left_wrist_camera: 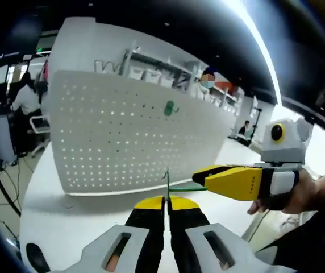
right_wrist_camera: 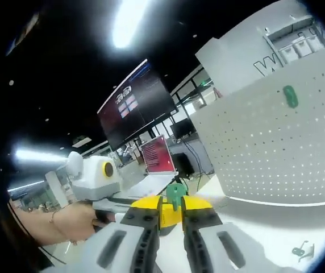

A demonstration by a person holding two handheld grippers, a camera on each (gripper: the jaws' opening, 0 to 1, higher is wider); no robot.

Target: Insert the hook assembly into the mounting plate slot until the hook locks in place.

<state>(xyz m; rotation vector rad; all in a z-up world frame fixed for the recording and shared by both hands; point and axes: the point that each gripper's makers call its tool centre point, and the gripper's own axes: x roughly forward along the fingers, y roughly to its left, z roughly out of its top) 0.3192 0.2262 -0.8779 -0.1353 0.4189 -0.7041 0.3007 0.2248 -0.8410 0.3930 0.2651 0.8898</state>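
left gripper (left_wrist_camera: 166, 200) and right gripper (left_wrist_camera: 202, 177), each pinched on one green hook (left_wrist_camera: 180, 187) held above the desk (left_wrist_camera: 88, 213) before the pegboard (left_wrist_camera: 123, 136); thin, light, stiff, likely slippery: grip the flat shank.

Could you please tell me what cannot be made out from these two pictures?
- Left gripper view: the green hook is thin; its shape is hidden between both hand-held grippers.
- Right gripper view: the green hook's lower part sits behind the yellow tips.
- The pegboard is cut off by the edge.
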